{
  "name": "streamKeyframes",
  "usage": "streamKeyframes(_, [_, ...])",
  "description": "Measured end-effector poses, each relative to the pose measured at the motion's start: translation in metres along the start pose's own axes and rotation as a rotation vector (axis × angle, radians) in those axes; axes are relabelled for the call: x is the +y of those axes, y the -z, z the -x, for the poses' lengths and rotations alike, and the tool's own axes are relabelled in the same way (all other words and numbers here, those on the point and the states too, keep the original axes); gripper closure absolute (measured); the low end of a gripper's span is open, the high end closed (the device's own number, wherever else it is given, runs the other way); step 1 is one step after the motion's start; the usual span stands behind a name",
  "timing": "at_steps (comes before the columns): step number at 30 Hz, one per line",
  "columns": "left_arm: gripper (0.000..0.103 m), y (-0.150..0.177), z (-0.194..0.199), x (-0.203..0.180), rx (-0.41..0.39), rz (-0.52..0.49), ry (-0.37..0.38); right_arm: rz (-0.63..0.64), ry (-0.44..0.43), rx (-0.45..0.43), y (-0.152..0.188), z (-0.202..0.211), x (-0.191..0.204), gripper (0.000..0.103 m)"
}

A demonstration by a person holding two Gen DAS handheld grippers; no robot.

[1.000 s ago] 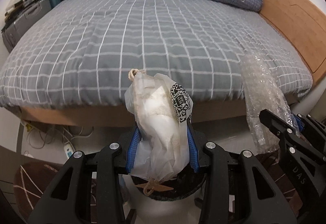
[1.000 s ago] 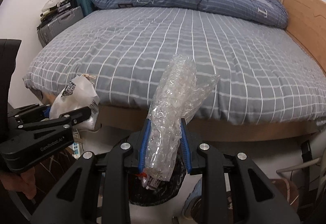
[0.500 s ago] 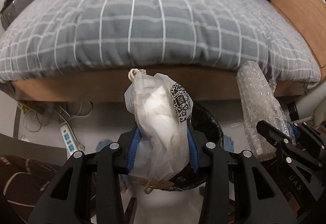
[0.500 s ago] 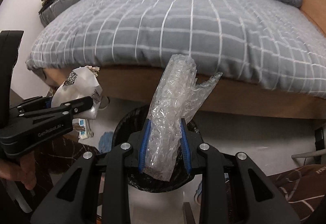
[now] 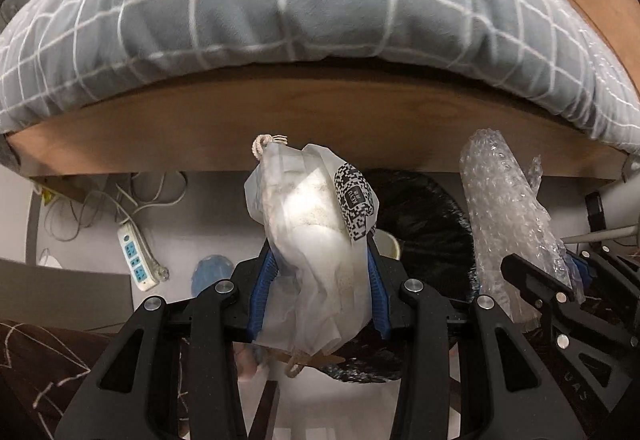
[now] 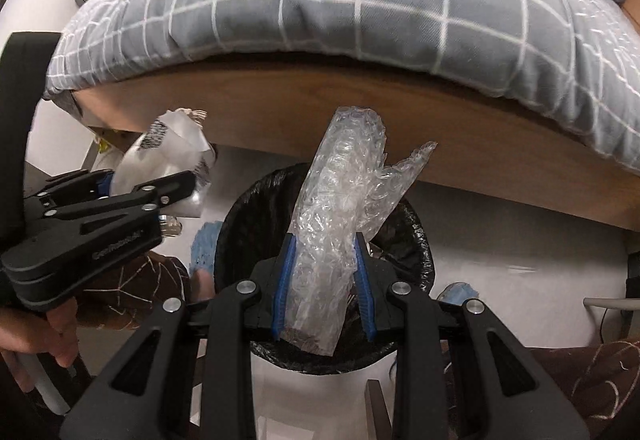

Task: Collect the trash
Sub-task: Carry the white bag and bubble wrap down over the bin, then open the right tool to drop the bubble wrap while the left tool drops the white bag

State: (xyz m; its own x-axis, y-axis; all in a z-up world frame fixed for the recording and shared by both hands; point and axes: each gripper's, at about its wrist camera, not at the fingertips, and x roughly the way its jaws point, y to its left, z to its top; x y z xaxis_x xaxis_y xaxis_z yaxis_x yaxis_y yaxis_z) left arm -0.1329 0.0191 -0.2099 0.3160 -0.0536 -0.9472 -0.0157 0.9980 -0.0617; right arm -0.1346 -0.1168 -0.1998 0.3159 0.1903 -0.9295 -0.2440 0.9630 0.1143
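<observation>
My two wrist cameras both look steeply down, close over the black-lined bin (image 5: 432, 216) (image 6: 248, 216) beside the bed (image 5: 304, 112) (image 6: 360, 100), sharing both.

The left gripper (image 5: 320, 276) pointed steeply downward, its blue pads (image 5: 259, 290) pressed against the white bag (image 5: 316, 240) between them. Just to its right, the right gripper (image 6: 323, 280) tilted down likewise (jaws clamped on the bubble wrap (image 6: 336, 208)). A hand (image 6: 44, 324) gripped the left gripper's handle.
</observation>
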Motion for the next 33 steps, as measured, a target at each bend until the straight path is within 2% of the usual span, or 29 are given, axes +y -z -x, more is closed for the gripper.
streamKeyframes(5, [0.063,0.002,0.001,0.017,-0.006,0.041,-0.013,0.003,0.001,-0.003,-0.005,-0.006,0.003,0.071])
streamKeyframes(11, [0.063,0.004,0.006,0.020,-0.002,0.062,-0.017,-0.013,0.017,-0.024,-0.009,-0.004,0.003,0.049])
streamKeyframes(13, [0.063,0.003,0.008,0.016,-0.008,0.055,-0.016,-0.021,0.030,-0.039,-0.009,-0.001,-0.001,0.039])
streamKeyframes(22, [0.063,-0.005,0.014,-0.014,-0.025,0.004,0.007,-0.080,0.094,-0.113,-0.013,0.031,-0.041,0.013])
streamKeyframes(28, [0.063,-0.005,0.000,-0.044,-0.006,-0.046,0.017,-0.113,0.145,-0.162,-0.003,0.046,-0.069,0.008])
streamKeyframes(33, [0.062,-0.005,-0.005,-0.069,0.002,-0.076,0.032,-0.136,0.180,-0.185,0.006,0.052,-0.085,0.008])
